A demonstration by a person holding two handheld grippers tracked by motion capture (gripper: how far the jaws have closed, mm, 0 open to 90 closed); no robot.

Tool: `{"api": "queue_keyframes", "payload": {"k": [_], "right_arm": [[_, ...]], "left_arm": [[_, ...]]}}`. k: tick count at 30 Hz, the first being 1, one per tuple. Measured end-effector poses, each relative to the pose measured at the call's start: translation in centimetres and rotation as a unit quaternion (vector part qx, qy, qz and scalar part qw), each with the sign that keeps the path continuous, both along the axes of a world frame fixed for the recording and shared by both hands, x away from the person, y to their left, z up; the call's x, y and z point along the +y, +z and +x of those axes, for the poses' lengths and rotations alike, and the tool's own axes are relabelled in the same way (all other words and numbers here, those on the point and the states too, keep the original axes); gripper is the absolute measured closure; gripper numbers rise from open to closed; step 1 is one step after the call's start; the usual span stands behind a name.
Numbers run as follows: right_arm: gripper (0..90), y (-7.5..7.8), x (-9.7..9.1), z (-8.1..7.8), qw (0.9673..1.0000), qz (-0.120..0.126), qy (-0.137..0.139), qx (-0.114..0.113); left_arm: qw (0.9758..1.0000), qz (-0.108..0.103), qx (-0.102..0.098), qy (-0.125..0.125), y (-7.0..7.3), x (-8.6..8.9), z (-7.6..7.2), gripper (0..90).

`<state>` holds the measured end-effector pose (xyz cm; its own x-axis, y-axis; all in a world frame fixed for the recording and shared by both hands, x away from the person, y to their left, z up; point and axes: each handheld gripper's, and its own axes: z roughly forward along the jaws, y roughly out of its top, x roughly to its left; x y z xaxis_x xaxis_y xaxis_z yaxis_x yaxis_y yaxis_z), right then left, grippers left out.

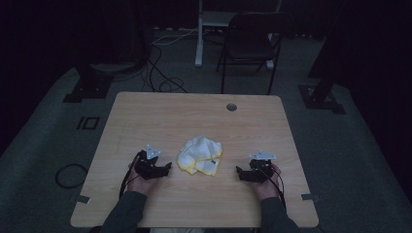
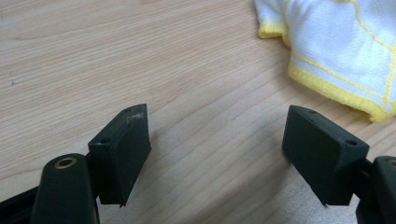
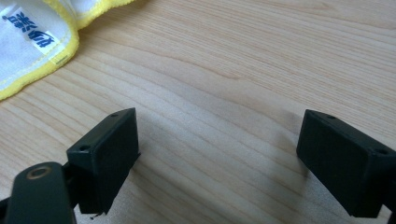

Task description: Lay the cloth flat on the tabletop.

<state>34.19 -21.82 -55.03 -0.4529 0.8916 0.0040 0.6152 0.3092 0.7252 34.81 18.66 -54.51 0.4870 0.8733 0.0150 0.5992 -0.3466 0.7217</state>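
Both forearms enter low in the high view. Left gripper (image 1: 167, 167) and right gripper (image 1: 239, 171) rest on the wooden table (image 1: 145, 116), jaws spread wide, holding nothing. Between them lies 1 crumpled white cloth with yellow hem (image 1: 200, 155). Judgement: approach opposite hem edges, pinch low. Count: 2 grippers, 1 cloth.

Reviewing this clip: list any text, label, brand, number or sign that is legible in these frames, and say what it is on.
Blue printed characters, blurred and cut off by the frame edge, not readable: on a small white tag sewn to the crumpled white cloth with yellow hem, seen in the right gripper view.
The same tag in the high view is a dark speck, too small to read.
No other text: none on the light wooden table or the black jaws.
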Motion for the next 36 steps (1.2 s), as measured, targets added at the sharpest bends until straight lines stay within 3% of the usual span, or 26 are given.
{"api": "queue_keyframes", "payload": {"k": [3,6,9,14,20,26,36], "right_arm": [[13.0,0.0,0.0,0.0,1.0,0.0,0.001,0.0],[16.5,0.1,0.1,-0.2,1.0,0.0,0.001,0.001],[36.3,0.5,0.5,-0.5,0.9999,-0.001,0.017,0.001],[49.1,0.7,1.0,-0.8,0.9995,-0.007,0.029,-0.005],[52.0,1.1,1.9,-1.4,0.9985,-0.02,0.045,-0.022],[52.8,1.6,2.3,-1.9,0.9978,-0.02,0.055,-0.032],[52.7,1.9,2.7,-2.1,0.997,-0.02,0.064,-0.039]], "left_arm": [[1.0,0.001,0.0,-0.004,0.1,-0.1,-0.2,26.8],[0.9999,0.006,0.002,-0.012,0.3,-0.5,-0.5,39.0],[0.9997,0.016,-0.004,-0.02,0.5,-0.8,-0.9,44.7],[0.9989,0.015,-0.012,-0.042,0.9,-1.2,-1.5,45.6],[0.9964,0.004,-0.019,-0.083,1.3,-2.3,-2.4,46.1],[0.9933,0.015,-0.014,-0.114,1.1,-3.7,-2.7,47.8],[0.9901,0.028,-0.016,-0.136,0.9,-5.7,-1.9,49.0]]}}
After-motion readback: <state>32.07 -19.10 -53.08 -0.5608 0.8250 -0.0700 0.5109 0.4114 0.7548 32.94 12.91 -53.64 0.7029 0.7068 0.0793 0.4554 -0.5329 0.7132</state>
